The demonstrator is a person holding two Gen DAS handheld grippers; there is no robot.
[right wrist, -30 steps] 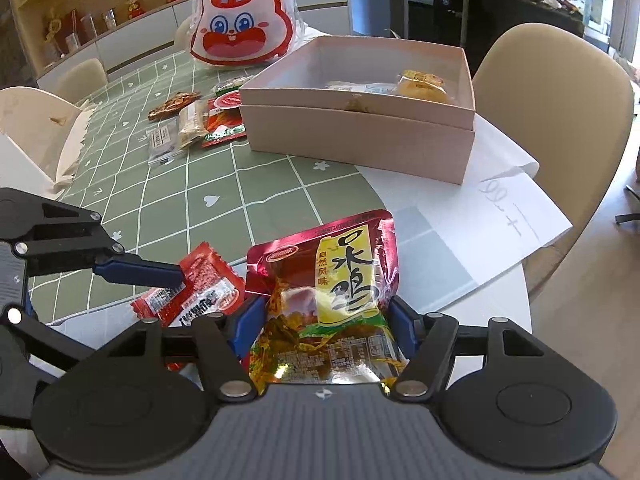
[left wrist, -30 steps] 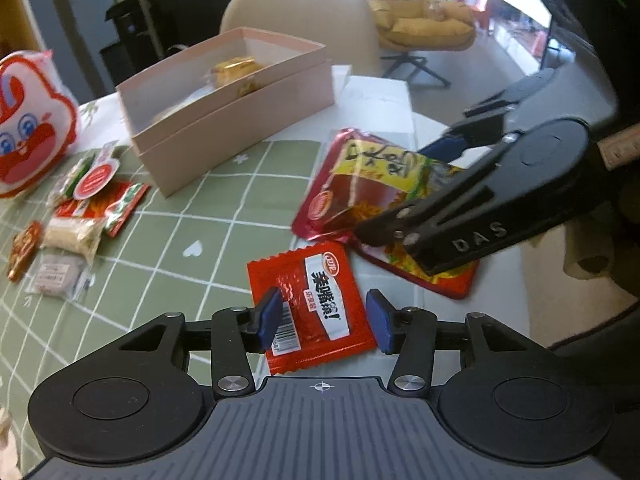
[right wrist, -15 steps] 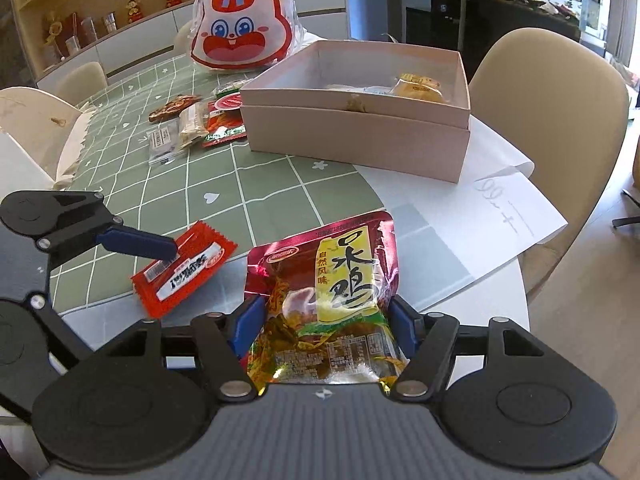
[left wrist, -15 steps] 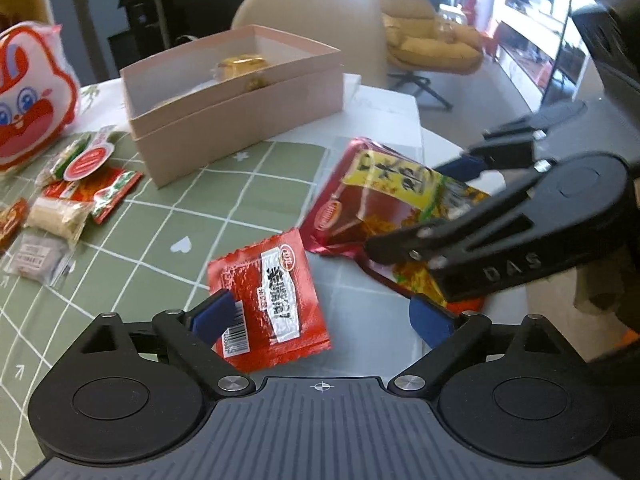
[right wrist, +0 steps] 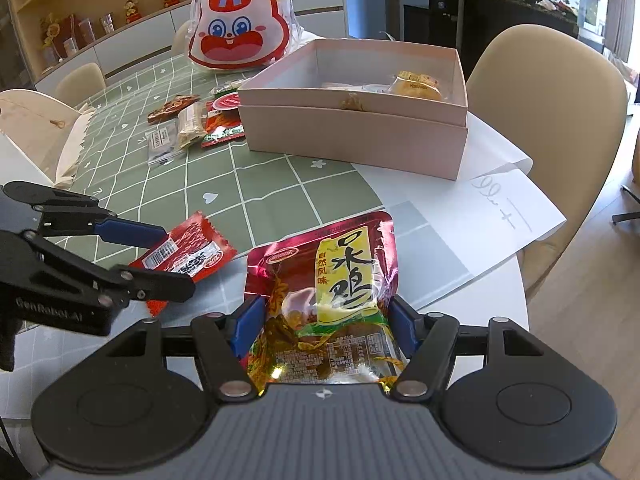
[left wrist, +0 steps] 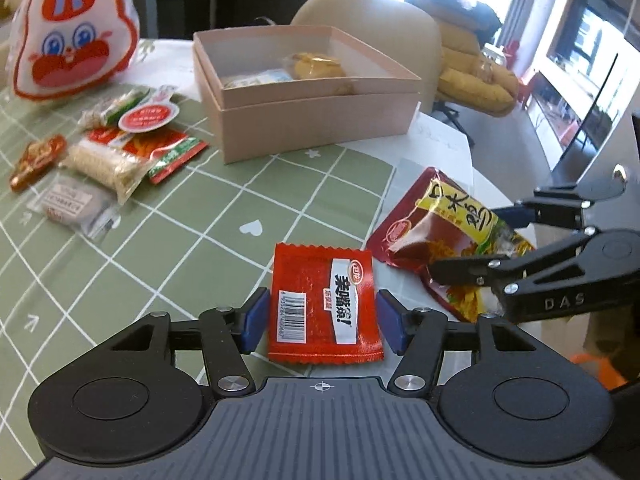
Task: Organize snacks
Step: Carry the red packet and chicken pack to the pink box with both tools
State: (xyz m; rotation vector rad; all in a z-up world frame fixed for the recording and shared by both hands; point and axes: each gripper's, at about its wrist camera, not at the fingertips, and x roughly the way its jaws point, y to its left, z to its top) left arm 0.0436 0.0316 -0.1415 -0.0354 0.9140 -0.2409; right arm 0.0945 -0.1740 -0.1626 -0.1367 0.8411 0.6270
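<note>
A small red sachet [left wrist: 316,280] with a white label lies flat on the green checked cloth, also seen in the right wrist view [right wrist: 188,256]. My left gripper [left wrist: 323,322] straddles it. Its jaws are closing, with the blue pads at the sachet's two long edges, and the sachet is not bent or lifted. My right gripper [right wrist: 326,320] is shut on the crumpled lower end of a large red and yellow snack bag [right wrist: 336,272], which rests near the table's edge. The left wrist view shows that bag [left wrist: 424,216] and the right gripper [left wrist: 466,242] to the right.
An open pink box [left wrist: 316,120] holding a few wrapped snacks stands behind. Several small snack packets [left wrist: 112,160] lie left of it, beside a rabbit-faced bag [left wrist: 72,36]. White paper [right wrist: 500,216] hangs over the table's right edge by a beige chair [right wrist: 548,92].
The left gripper let the red sachet go, opened wide, then swung round and narrowed again around the sachet, which now lies flat and square between its pads. The right gripper and its bag stayed put.
</note>
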